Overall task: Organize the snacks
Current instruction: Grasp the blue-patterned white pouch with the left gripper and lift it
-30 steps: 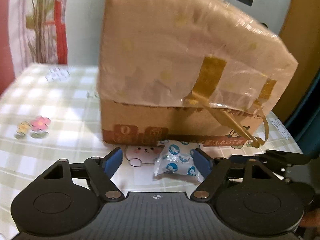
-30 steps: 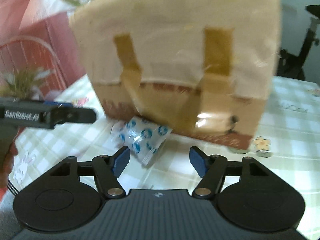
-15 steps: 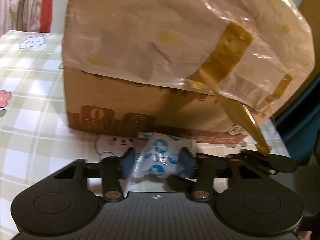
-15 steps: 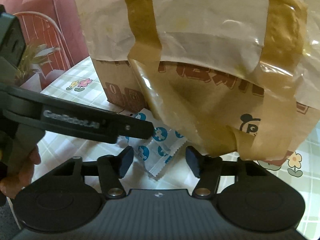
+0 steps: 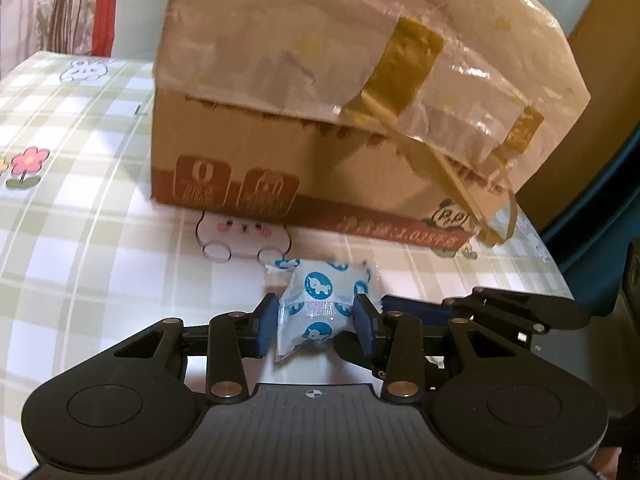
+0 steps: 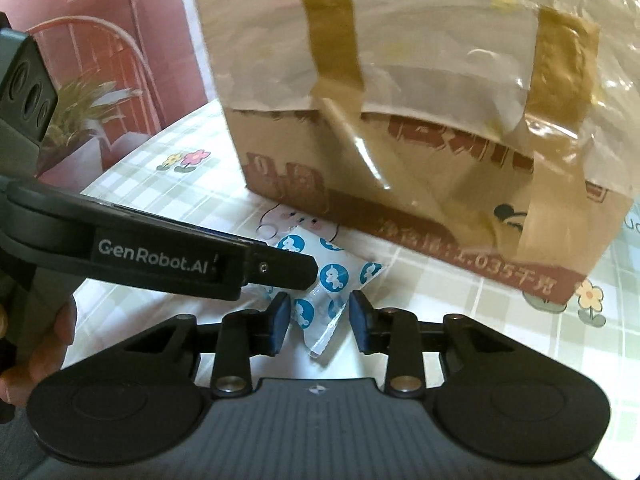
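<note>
Snack packet (image 5: 316,304) lying at six o'clock of box (image 5: 280,152). Left gripper (image 5: 316,322) closing, pads squeezing it for lifting. Right gripper (image 6: 318,318) closing around packet's tail, barely touching.

Checked tablecloth (image 5: 80,208), red-and-white curtain (image 5: 80,4)
</note>
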A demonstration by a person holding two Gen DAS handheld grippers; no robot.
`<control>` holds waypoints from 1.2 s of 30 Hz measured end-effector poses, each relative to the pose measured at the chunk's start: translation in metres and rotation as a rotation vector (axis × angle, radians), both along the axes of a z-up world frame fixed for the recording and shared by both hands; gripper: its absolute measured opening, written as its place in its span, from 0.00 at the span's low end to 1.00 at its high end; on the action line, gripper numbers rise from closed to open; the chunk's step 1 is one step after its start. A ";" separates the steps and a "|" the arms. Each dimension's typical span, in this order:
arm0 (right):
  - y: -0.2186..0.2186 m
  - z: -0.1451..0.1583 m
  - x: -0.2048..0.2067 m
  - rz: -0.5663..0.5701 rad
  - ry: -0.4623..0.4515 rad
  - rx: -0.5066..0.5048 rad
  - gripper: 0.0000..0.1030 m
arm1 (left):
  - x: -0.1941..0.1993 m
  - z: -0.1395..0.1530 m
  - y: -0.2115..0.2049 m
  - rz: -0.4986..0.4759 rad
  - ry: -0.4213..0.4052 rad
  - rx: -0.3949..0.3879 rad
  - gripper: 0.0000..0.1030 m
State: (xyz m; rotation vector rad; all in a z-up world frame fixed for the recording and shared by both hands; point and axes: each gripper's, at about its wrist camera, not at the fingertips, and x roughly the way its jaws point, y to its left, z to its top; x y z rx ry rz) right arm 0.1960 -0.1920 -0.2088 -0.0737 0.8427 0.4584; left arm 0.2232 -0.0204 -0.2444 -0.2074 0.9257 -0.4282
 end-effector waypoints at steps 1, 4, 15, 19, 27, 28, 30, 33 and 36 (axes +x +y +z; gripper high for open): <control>0.001 0.000 -0.002 0.001 -0.002 -0.008 0.41 | -0.002 -0.001 0.001 0.003 0.002 -0.007 0.42; 0.004 -0.006 0.001 0.004 0.031 -0.013 0.46 | 0.001 -0.002 0.001 0.016 0.013 -0.013 0.41; 0.002 -0.011 0.008 0.032 0.032 -0.003 0.48 | 0.006 -0.001 -0.001 0.021 0.015 -0.006 0.41; 0.006 -0.014 0.006 0.055 0.001 -0.032 0.49 | 0.003 0.000 -0.005 0.032 0.021 0.000 0.40; 0.008 0.002 -0.006 0.069 -0.049 -0.020 0.36 | -0.017 0.030 -0.005 0.046 -0.041 -0.034 0.39; 0.008 0.006 -0.009 0.067 -0.062 -0.016 0.36 | -0.021 0.036 -0.005 0.051 -0.050 -0.041 0.39; 0.006 0.014 -0.016 0.066 -0.081 0.001 0.36 | -0.030 0.049 -0.004 0.056 -0.076 -0.047 0.39; 0.008 0.032 -0.026 0.086 -0.124 -0.001 0.36 | -0.041 0.071 -0.001 0.059 -0.130 -0.055 0.39; 0.013 0.054 -0.036 0.115 -0.185 -0.014 0.36 | -0.043 0.094 0.001 0.063 -0.181 -0.064 0.39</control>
